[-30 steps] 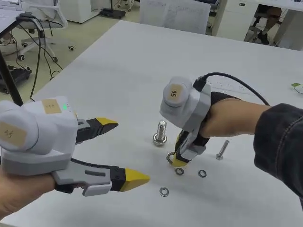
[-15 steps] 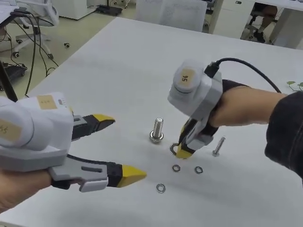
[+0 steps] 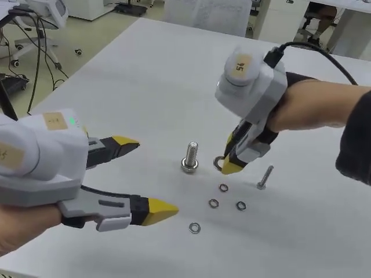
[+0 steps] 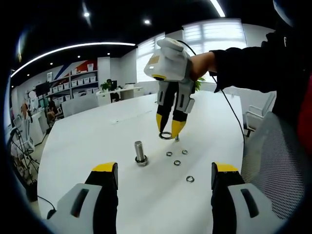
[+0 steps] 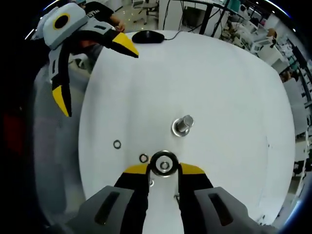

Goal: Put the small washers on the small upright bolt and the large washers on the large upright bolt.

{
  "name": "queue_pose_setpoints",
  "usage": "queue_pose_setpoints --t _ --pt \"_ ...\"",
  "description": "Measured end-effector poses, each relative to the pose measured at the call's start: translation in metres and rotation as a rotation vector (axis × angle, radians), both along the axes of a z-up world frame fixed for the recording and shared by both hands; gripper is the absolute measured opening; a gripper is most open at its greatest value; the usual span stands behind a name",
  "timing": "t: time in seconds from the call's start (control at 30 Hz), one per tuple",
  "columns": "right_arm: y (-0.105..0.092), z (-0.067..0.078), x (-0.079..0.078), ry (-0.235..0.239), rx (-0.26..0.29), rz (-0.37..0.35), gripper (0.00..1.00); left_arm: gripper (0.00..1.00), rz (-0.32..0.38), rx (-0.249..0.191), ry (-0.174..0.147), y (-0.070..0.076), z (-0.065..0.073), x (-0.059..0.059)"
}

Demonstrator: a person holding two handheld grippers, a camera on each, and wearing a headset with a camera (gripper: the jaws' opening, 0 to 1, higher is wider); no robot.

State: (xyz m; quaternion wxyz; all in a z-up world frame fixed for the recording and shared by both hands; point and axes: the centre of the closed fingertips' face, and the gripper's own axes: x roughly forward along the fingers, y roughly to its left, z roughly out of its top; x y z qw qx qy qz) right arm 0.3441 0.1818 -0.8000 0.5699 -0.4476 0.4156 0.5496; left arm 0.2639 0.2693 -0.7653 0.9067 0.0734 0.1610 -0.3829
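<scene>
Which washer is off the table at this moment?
The large washer, pinched in the right gripper beside the large bolt; the four small washers lie flat on the table.

The left claw (image 3: 149,175), held in a hand (image 3: 20,229) at the lower left, lies roughly level, its two yellow-tipped jaws spread wide apart. Opposite it, the right claw (image 3: 231,167) points steeply downward from a dark-sleeved arm (image 3: 355,136) reaching in from the right, its jaws pinched on a large washer (image 3: 218,164).
</scene>
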Motion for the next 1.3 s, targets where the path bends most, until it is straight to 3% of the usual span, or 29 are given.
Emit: queue_pose_setpoints --t 0.5,0.93,1.3 --pt "0.034 0.022 0.022 -0.053 0.031 0.043 0.23 0.78 0.007 0.000 -0.001 0.001 0.000 0.000" --pt "0.057 0.008 0.028 -0.030 0.021 0.073 0.23 0.78 0.014 0.003 0.007 0.002 -0.002 -0.002" --pt "0.055 -0.008 0.032 -0.005 -0.011 0.077 0.23 0.78 0.023 0.004 0.015 0.004 -0.003 0.000"
